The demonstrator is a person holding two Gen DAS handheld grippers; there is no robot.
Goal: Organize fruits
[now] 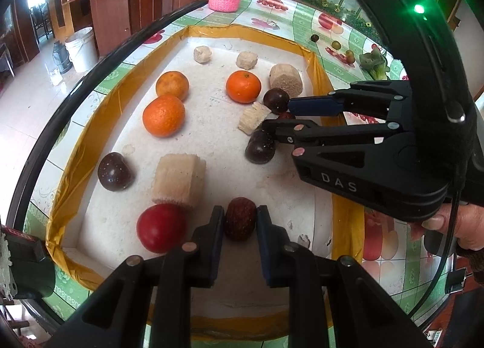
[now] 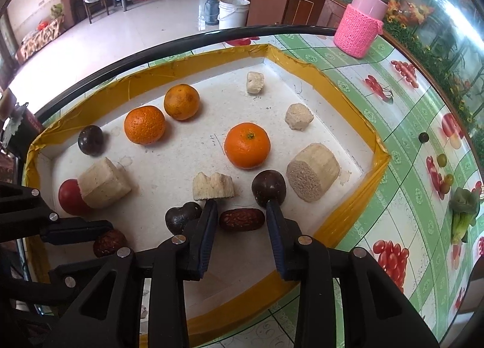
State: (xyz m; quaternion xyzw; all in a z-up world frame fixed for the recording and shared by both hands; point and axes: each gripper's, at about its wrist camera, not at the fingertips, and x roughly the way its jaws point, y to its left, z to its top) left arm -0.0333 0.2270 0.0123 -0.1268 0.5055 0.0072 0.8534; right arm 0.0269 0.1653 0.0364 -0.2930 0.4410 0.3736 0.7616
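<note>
The left gripper has its two pads pressed against the sides of a wrinkled red date, so it is clamped on that fruit, down near the floor of the yellow-taped tray. The date sits between the pads with its long axis running roughly along the fingers, pointing away from the camera — a grip across the narrow waist, which I judge the surest hold on an oval fruit. Just to the gripper's left lies a red plum, touching a pale sugarcane chunk beyond it; further left sits a dark passion fruit. Ahead and well apart are three oranges, the nearest orange in front of its duller neighbour.

The right gripper hangs with its fingers apart, holding nothing. A second date lies between its fingers, near the tips, touching neither as far as I can tell. This one lies crosswise — its long axis runs from one finger toward the other, so closing now would press on its ends and may squirt it out; turning the wrist first looks wiser. A dented passion fruit sits just outside the left finger, and a round passion fruit just ahead of the right fingertip, crowding the approach. Sorting seems barely begun, since the kinds lie mixed across the tray.
</note>
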